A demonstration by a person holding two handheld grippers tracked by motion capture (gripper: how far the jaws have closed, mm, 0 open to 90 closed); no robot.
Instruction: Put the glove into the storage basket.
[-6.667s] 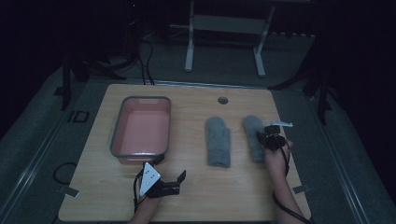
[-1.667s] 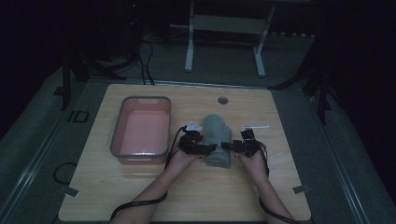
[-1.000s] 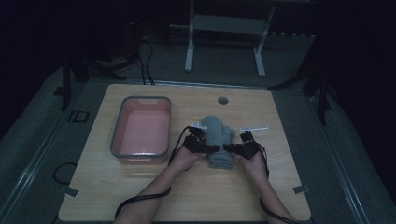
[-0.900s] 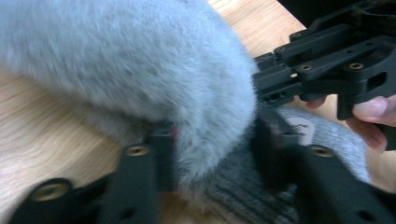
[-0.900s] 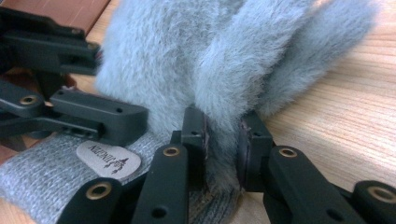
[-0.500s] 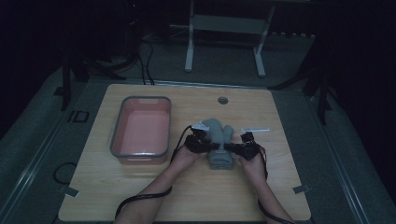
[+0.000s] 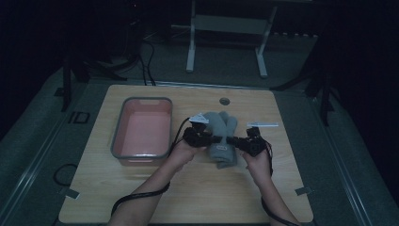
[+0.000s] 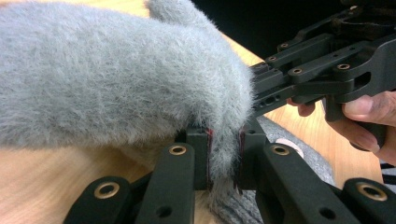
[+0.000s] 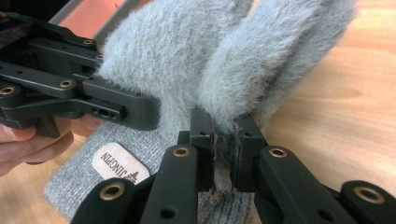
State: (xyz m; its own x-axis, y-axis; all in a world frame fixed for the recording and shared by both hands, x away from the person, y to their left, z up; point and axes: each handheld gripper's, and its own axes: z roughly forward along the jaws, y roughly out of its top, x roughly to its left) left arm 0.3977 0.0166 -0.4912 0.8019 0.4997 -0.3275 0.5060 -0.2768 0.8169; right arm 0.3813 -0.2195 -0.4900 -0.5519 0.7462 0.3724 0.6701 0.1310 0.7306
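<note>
A pale wooden table (image 7: pixel 141 197) is set on a grey floor (image 7: pixel 42 155) in a dimly lit room. A light metal frame stand (image 7: pixel 226 28) is seen beyond the table, and dark cables (image 7: pixel 146 56) are strewn beside it.

Colours on your tabletop: grey, pink, black, pale wood.
You have a fuzzy grey glove (image 7: pixel 221 129) with a plain grey knit cuff and a beige label lettered in dark print; a tray (image 7: pixel 141 129) pink inside with a grey rim; matt black claws with brass-coloured rivets and red-edged pads (image 9: pixel 213 140); light wood-grain tabletop (image 7: pixel 188 188).
</note>
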